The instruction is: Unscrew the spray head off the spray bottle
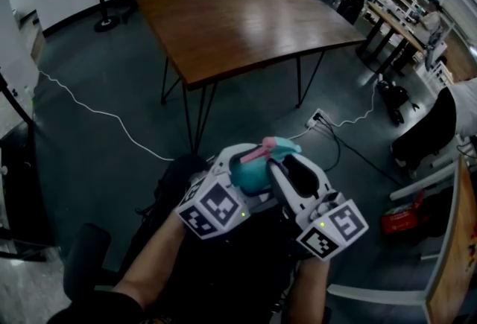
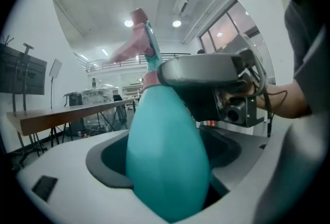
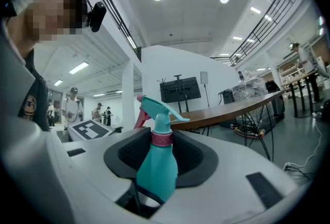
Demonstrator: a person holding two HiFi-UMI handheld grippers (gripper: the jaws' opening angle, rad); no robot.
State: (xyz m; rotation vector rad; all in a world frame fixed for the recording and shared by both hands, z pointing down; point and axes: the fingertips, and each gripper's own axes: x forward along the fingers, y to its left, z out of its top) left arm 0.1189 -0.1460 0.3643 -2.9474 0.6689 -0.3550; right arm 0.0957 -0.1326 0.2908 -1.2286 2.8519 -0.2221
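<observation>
A teal spray bottle [image 1: 252, 175] with a pink trigger and a pink collar [image 3: 162, 138] is held in the air above the person's lap. My left gripper [image 1: 240, 170] is shut on the bottle's body [image 2: 165, 166], which fills the gap between its jaws. My right gripper [image 1: 289, 160] reaches in from the right at the bottle's top. In the right gripper view the bottle [image 3: 157, 169] stands upright between the jaws, with space showing on both sides of the collar. The spray head [image 3: 157, 109] rises above the jaws.
A brown wooden table [image 1: 238, 24] on thin black legs stands ahead on the grey floor. White cables and a power strip [image 1: 317, 120] lie beside it. A chair and a red object [image 1: 402, 218] are at the right. People stand far off in the right gripper view.
</observation>
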